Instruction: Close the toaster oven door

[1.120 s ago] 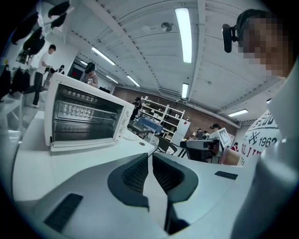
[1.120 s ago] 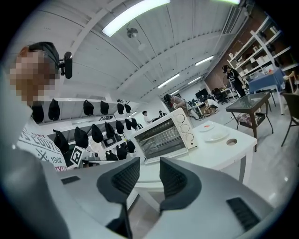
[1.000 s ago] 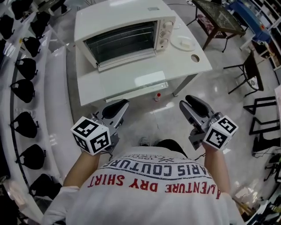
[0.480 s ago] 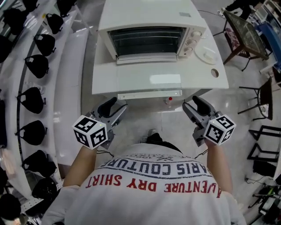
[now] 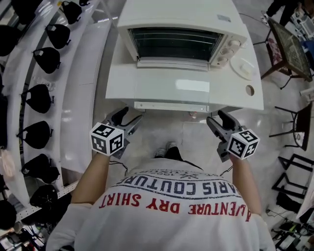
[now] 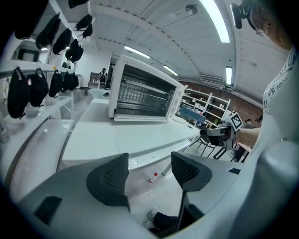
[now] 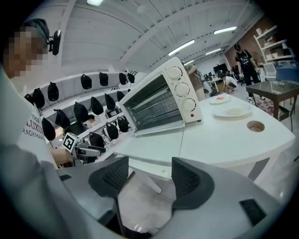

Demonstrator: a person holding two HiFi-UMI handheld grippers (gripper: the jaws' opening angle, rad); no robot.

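Head view, toaster oven (image 5: 181, 14), white table (image 5: 120, 86), floor (image 5: 164, 133)

Toaster oven (image 5: 181, 14) white; table (image 5: 119, 86) white; left claw (image 5: 130, 115) grey; shirt (image 5: 171, 223) white, red lettering.

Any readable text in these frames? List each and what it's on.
"ARIS COUTURE": T-shirt, black print, upside down, start hidden.
"VENTURE DRY SHIRT": same T-shirt, red, start unclear.
"LUXUR", "RADEMARK": T-shirt edge, right gripper view.
Toaster oven dial markings: too small.
Left marker cube, right marker cube: patterns, no text.
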